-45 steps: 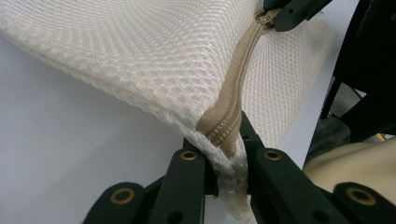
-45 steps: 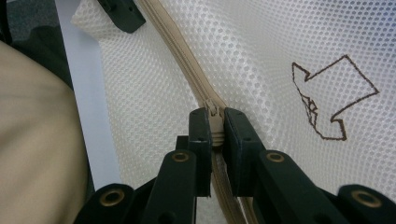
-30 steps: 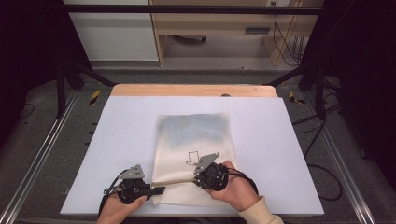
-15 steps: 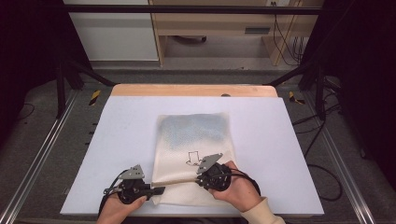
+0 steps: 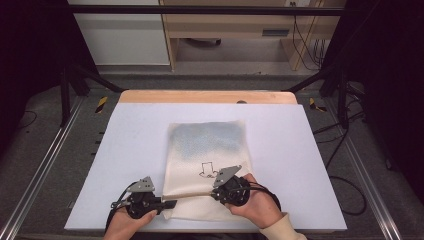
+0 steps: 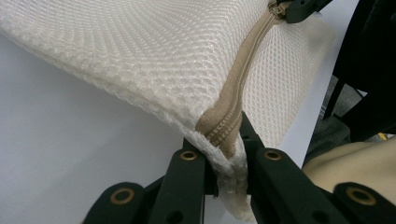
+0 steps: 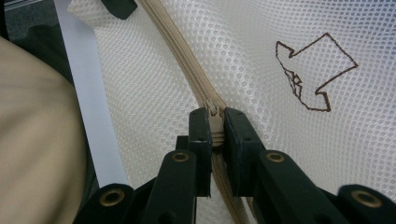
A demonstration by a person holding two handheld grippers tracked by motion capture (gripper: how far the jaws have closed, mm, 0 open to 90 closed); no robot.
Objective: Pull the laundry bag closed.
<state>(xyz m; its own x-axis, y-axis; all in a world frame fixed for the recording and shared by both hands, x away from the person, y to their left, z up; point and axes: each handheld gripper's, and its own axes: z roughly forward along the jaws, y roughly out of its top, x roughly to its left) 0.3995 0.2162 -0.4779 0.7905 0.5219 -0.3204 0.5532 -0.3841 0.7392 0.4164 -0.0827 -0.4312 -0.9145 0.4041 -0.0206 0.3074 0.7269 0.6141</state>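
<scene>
Where its two black jaws meet, the left gripper [image 6: 229, 156] is clamped on the near left corner of the cream mesh laundry bag [image 5: 210, 155], pinching the end of the tan zipper tape [image 6: 243, 79] together with a wad of netting. The right gripper [image 7: 214, 123] is closed on the small zipper slider [image 7: 212, 111], partway along the same tape. The bag is a flat rectangle of honeycomb mesh, coarse and slightly glossy, with a brown outlined arrow [image 7: 306, 74] stitched or printed on it; its far half looks grey-blue, as if something dark lay inside, but what it is cannot be made out. It lies on the near middle of the white table top [image 5: 130, 140], its near left corner lifted off the surface by the left gripper. The slider's pull tab is hidden between the right jaws. In the high view, hands cover most of both grippers and the bag's near edge. A wooden strip [image 5: 200, 96] runs along the table's far edge, with pale cabinets [image 5: 120, 35] beyond.
</scene>
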